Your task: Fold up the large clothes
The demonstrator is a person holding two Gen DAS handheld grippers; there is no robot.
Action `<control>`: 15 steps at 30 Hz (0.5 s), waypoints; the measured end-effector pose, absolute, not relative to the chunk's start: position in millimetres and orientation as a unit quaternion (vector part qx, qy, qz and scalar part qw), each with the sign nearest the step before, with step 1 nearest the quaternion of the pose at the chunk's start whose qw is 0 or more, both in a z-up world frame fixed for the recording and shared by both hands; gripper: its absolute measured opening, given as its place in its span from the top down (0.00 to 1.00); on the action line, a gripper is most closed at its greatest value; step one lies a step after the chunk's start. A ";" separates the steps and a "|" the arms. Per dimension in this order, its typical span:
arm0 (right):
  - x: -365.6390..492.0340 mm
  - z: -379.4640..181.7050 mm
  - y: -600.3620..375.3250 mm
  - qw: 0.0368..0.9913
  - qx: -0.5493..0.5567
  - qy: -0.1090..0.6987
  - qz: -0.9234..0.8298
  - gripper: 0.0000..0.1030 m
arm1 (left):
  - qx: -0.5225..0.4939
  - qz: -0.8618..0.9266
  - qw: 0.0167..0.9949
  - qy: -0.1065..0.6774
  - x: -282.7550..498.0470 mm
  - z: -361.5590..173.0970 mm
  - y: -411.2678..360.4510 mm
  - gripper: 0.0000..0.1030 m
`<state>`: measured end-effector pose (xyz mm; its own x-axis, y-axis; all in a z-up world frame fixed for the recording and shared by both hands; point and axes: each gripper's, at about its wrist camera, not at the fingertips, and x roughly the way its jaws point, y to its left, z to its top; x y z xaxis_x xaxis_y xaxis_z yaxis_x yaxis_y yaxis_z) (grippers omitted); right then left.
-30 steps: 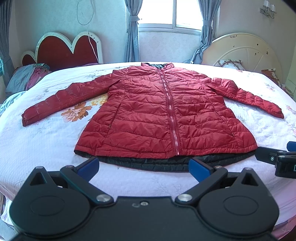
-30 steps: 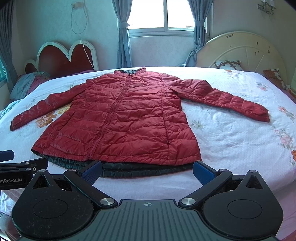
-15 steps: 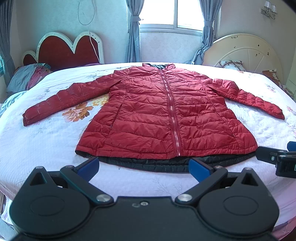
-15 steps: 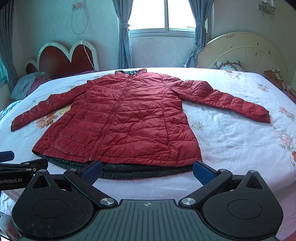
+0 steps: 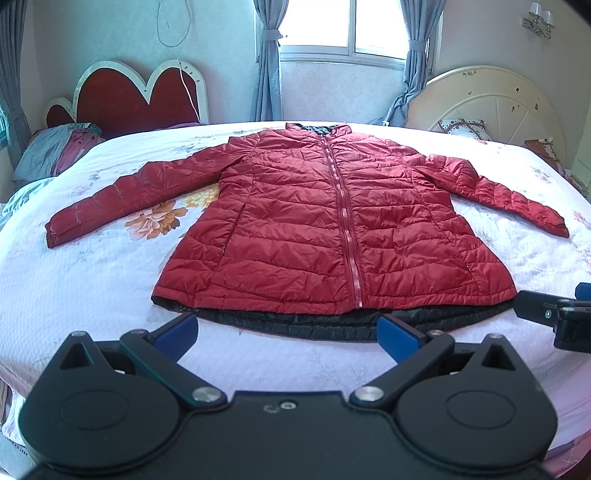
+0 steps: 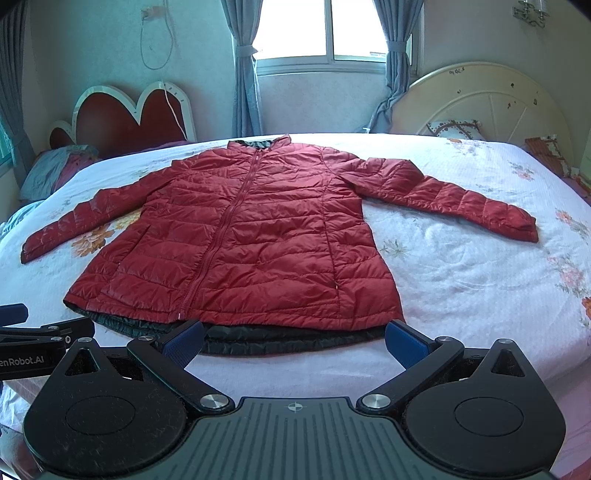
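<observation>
A red quilted puffer jacket (image 5: 314,229) lies flat, zipped and front up on the bed, both sleeves spread out, dark lining showing along its hem (image 5: 314,325). It also shows in the right wrist view (image 6: 240,240). My left gripper (image 5: 286,332) is open and empty, just short of the hem's middle. My right gripper (image 6: 295,338) is open and empty, just short of the hem's right part. Each gripper shows at the edge of the other's view: the right one (image 5: 554,314) and the left one (image 6: 33,332).
The bed (image 5: 92,288) has a white flowered cover. A red heart-shaped headboard (image 5: 136,99) and pillows (image 5: 55,151) stand at the back left. A cream round headboard (image 5: 491,99) stands at the back right. A window with curtains (image 5: 351,33) is behind.
Both grippers have drifted slightly, so the jacket sits a touch higher and further right in the views. The jacket has not moved and both grippers stay open.
</observation>
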<state>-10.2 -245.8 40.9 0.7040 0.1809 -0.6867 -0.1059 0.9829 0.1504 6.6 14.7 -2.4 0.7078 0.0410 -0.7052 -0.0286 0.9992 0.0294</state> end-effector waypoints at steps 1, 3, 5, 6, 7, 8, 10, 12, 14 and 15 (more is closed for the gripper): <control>-9.4 40.2 -247.3 0.922 0.053 0.377 0.077 0.00 | 0.002 0.011 0.923 0.384 6.9 -2.6 16.6 0.00; -6.5 38.4 -251.3 0.921 0.059 0.378 0.073 0.00 | -0.009 0.007 0.923 0.384 8.1 -2.5 19.4 0.00; -5.6 35.1 -256.3 0.922 0.062 0.377 0.064 0.00 | -0.026 -0.001 0.924 0.381 10.4 -2.8 23.4 0.00; -3.4 33.9 -259.1 0.922 0.066 0.377 0.060 0.00 | -0.036 -0.003 0.924 0.380 12.3 -2.8 25.9 0.00; -2.0 33.1 -262.2 0.922 0.071 0.376 0.057 0.00 | -0.043 -0.004 0.925 0.379 15.3 -3.1 28.1 0.00; 0.3 32.4 -265.2 0.922 0.076 0.375 0.055 0.00 | -0.047 -0.008 0.924 0.380 19.1 -3.6 29.5 0.00; 4.8 31.2 -271.3 0.924 0.084 0.370 0.048 0.00 | -0.052 -0.020 0.923 0.381 28.9 -4.4 30.7 0.00; 11.0 29.8 -276.4 0.925 0.091 0.367 0.042 0.00 | -0.052 -0.026 0.923 0.380 38.7 -4.8 30.8 0.00; 19.2 28.6 -282.1 0.927 0.097 0.362 0.031 0.00 | -0.051 -0.032 0.925 0.376 49.3 -5.4 30.7 0.00; 23.9 28.0 -285.6 0.927 0.100 0.360 0.025 0.00 | -0.052 -0.034 0.924 0.377 55.5 -5.9 31.4 0.00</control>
<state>23.9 -285.6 28.0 0.7394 0.1178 -0.6629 0.0265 0.9787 0.2035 55.5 31.4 -5.9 0.7136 -0.1027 -0.6930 0.0248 0.9923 -0.1215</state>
